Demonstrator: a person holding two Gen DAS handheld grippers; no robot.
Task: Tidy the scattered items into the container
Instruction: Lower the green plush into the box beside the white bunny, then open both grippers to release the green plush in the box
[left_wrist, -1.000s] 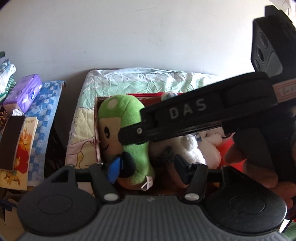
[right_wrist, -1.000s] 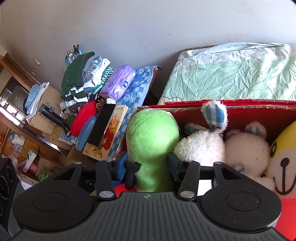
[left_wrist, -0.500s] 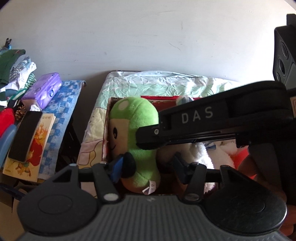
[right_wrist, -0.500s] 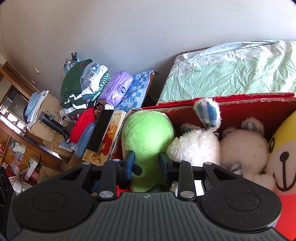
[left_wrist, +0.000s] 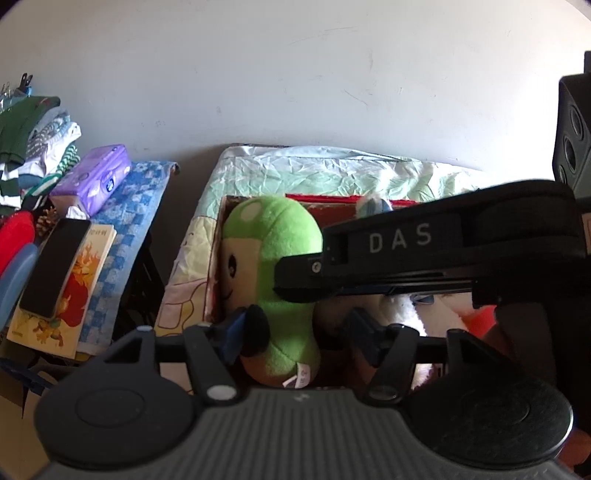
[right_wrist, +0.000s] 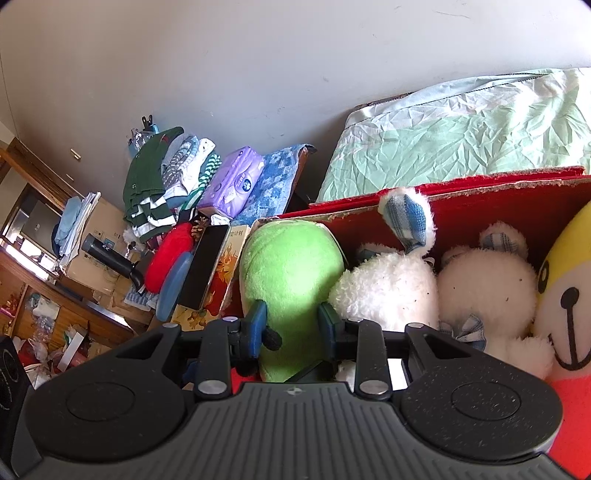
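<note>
Right gripper (right_wrist: 291, 326) clamped on green plush (right_wrist: 291, 280) inside red box (right_wrist: 480, 195); left gripper (left_wrist: 295, 332) opening around it; toys boxed, little remaining.

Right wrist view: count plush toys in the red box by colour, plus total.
Green: 1, green plush
White: 2, white bunny, white bear
Yellow: 1, yellow plush, cut off by the frame edge
Total: 4 visible in the red box
</note>
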